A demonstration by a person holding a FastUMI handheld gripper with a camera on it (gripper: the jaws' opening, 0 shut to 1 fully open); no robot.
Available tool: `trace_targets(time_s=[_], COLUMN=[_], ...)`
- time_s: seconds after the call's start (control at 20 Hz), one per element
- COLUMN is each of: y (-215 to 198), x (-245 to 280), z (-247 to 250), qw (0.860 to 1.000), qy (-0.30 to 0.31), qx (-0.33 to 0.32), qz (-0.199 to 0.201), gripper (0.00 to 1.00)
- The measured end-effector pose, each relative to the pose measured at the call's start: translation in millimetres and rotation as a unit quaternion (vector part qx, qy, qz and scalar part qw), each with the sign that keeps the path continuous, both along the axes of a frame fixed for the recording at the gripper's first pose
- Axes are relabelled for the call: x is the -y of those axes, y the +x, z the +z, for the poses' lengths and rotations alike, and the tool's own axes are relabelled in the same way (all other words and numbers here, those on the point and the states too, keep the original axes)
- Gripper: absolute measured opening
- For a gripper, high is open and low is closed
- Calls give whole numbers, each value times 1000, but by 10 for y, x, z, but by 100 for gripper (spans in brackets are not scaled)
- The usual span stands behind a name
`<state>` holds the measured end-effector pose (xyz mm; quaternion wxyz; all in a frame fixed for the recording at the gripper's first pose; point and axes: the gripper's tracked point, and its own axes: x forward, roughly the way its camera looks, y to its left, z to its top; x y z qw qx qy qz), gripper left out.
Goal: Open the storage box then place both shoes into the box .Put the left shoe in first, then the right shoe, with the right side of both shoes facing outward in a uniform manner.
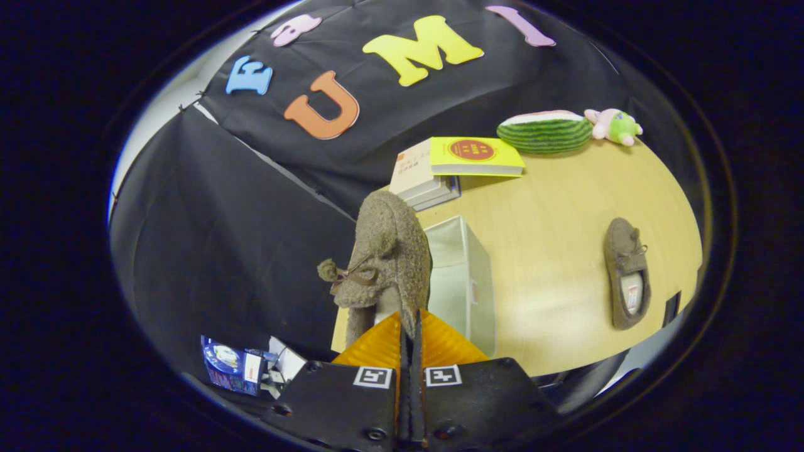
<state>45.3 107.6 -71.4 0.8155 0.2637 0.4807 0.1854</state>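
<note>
Between jaws: fuzzy brown shoe (388, 257), heel rim pinched, jaws clenched on it; storage box (461, 276) just beyond; second shoe (627, 271) well apart on worktop (553, 207).

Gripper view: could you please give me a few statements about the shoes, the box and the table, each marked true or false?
1. The gripper is shut on a fuzzy brown shoe, held up off the table. True.
2. The second shoe already sits inside the storage box. False: it lies flat on the wooden table, apart from the storage box.
3. The storage box stands just beside the held shoe, beyond the fingers. True.
4. A yellow book rests on a stack of books at the far side of the table. True.
5. The watermelon plush lies on top of the box. False: it lies at the table's far edge, beside a small pink and green toy.
</note>
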Motion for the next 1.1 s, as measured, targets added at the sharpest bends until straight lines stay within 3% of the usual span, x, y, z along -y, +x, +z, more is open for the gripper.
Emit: trace_targets(time_s=[0.2,0.8,1.1], y=[49,248,218], x=[-386,-802,-974], z=[-227,-838,-1117], qw=[1000,991,988], qy=[10,18,23], qx=[-29,-86,-129], qz=[-6,-97,-86], gripper=[6,6,6])
